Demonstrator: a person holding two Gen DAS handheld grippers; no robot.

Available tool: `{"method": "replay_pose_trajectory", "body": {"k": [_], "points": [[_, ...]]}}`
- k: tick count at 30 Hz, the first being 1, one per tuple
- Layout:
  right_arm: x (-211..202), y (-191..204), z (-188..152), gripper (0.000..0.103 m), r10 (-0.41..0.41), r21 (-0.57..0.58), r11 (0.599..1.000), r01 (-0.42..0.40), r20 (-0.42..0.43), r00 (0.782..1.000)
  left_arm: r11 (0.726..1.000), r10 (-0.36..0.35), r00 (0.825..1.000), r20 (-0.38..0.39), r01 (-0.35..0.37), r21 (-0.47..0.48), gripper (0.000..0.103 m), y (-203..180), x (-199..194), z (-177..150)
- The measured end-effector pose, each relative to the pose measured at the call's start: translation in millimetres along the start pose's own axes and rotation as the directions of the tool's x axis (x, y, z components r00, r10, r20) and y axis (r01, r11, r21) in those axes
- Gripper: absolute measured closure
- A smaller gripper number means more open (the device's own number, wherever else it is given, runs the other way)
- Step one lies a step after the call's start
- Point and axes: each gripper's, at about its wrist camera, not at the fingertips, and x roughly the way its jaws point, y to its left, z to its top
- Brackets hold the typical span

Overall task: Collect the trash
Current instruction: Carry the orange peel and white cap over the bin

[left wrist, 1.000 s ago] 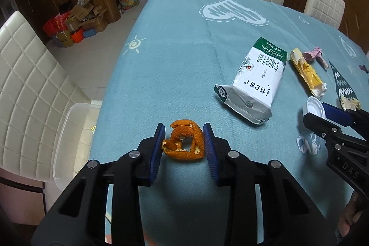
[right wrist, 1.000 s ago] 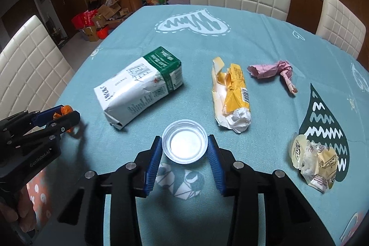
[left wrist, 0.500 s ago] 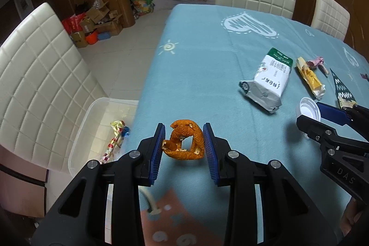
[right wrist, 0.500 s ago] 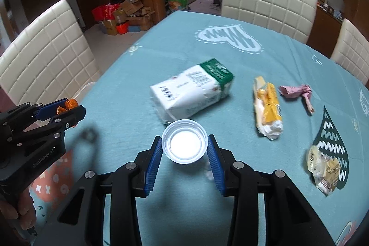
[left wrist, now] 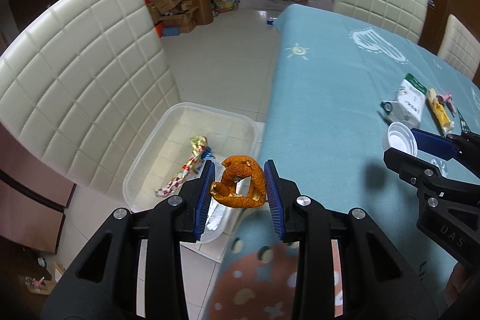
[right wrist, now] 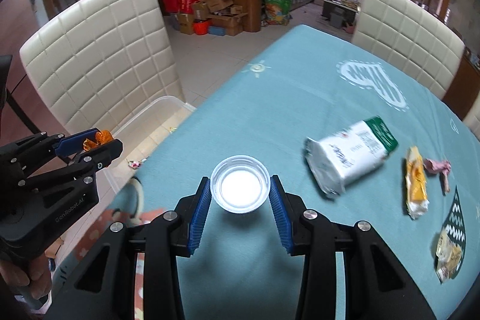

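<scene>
In the left wrist view, the left gripper (left wrist: 240, 188) sits at lower centre with its blue fingers (left wrist: 206, 194) clenched on a curled piece of orange peel (left wrist: 239, 186), held in the air at the table's edge, with the clear plastic bin (left wrist: 168, 122) just left of it in the frame. The bin rests on the seat of a white quilted chair (left wrist: 75, 80) and holds a crumpled colourful wrapper (left wrist: 186, 167). At the right edge of that view the right gripper (left wrist: 402, 140) shows side-on, carrying a white cap. In the right wrist view, the right gripper (right wrist: 240, 191) at lower centre grasps the white plastic cap (right wrist: 240, 188) between its fingers, open side up, above the teal table (right wrist: 270, 98). Right of centre on the table lie a white and green carton (right wrist: 351, 155), a yellow wrapper (right wrist: 415, 179), a pink wrapper (right wrist: 438, 167) and, lower right, a pale crumpled wrapper (right wrist: 448, 255).
</scene>
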Motion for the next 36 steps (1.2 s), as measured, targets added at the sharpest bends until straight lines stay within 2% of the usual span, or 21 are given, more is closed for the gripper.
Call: {"method": "replay_pose_trajectory", "body": {"k": [14,36], "points": [[35,64,38,0.064,0.081,-0.121,0.989,-0.083,-0.021,0.996,0.993,0.072,0.997,-0.027,-0.075,-0.095,0.068,62,14,-3],[98,112,87,0.064,0.18,-0.198,0.961,-0.191,-0.07,0.981,0.964,0.16,0.984,-0.074,-0.172,-0.201,0.068,127,52,14]]}}
